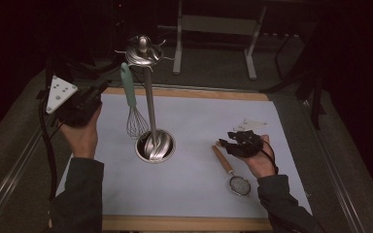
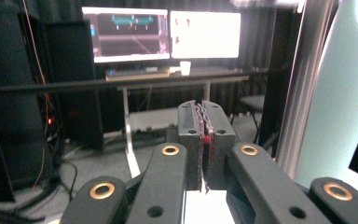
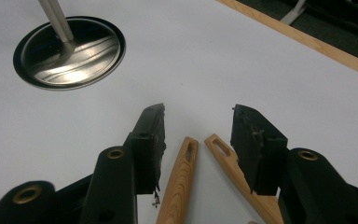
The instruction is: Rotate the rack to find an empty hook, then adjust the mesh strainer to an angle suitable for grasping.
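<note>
Between open right gripper (image 3: 198, 140) jaws: two wooden handles (image 3: 179, 179), untouched.

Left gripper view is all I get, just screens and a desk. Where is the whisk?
Observer: The whisk hangs on the tall metal stand in the middle of the table, to the right of your left gripper.
Operator: Is my other gripper holding anything?
Observer: No. The right gripper is open, and two wooden handles lie on the white mat between its jaws.
Operator: What are the handles for?
Observer: One belongs to a small strainer lying by the right hand. I cannot see what is on the end of the other.
</note>
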Tool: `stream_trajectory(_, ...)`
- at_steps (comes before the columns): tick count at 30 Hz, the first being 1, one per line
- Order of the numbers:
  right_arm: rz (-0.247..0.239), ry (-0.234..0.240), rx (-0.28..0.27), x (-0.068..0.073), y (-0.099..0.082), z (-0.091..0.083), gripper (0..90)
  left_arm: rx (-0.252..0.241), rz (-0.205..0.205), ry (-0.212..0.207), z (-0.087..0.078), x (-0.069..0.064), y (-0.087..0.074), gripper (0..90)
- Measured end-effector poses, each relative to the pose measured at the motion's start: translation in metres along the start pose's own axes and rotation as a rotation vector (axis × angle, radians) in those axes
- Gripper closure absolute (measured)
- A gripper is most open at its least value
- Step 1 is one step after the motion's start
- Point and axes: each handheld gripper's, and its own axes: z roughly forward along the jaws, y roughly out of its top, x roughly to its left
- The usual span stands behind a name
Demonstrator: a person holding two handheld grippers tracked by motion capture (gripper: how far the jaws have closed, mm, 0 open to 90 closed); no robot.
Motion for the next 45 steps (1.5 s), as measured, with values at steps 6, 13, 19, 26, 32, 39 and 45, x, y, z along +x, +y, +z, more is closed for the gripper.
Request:
stream_trajectory(6,-0.007,-0.001,0.014,-0.001,-0.001,0.000,52.9,0.062,0.003,-0.006,-0.007,0.002,-0.030,84.0)
stream_trajectory(13,-0.015,0.003,0.041,-0.004,-0.006,0.000,52.5,0.147,-0.022,-0.016,-0.013,-0.001,-0.075,79.4)
stream_trajectory(19,-0.019,0.010,0.063,-0.004,-0.010,0.001,52.2,0.230,-0.051,-0.023,-0.019,-0.007,-0.120,76.4)
stream_trajectory(26,-0.010,0.018,0.080,-0.006,-0.015,0.002,52.4,0.295,-0.099,-0.026,-0.025,-0.011,-0.163,75.1)
stream_trajectory(32,-0.005,0.028,0.094,-0.009,-0.020,0.002,52.7,0.321,-0.120,-0.030,-0.028,-0.012,-0.184,74.3)
stream_trajectory(39,0.020,0.053,0.112,-0.011,-0.028,0.003,55.7,0.348,-0.140,-0.025,-0.031,-0.012,-0.199,72.9)
stream_trajectory(45,0.040,0.072,0.141,-0.013,-0.036,0.004,58.0,0.370,-0.143,-0.028,-0.030,-0.014,-0.206,71.9)
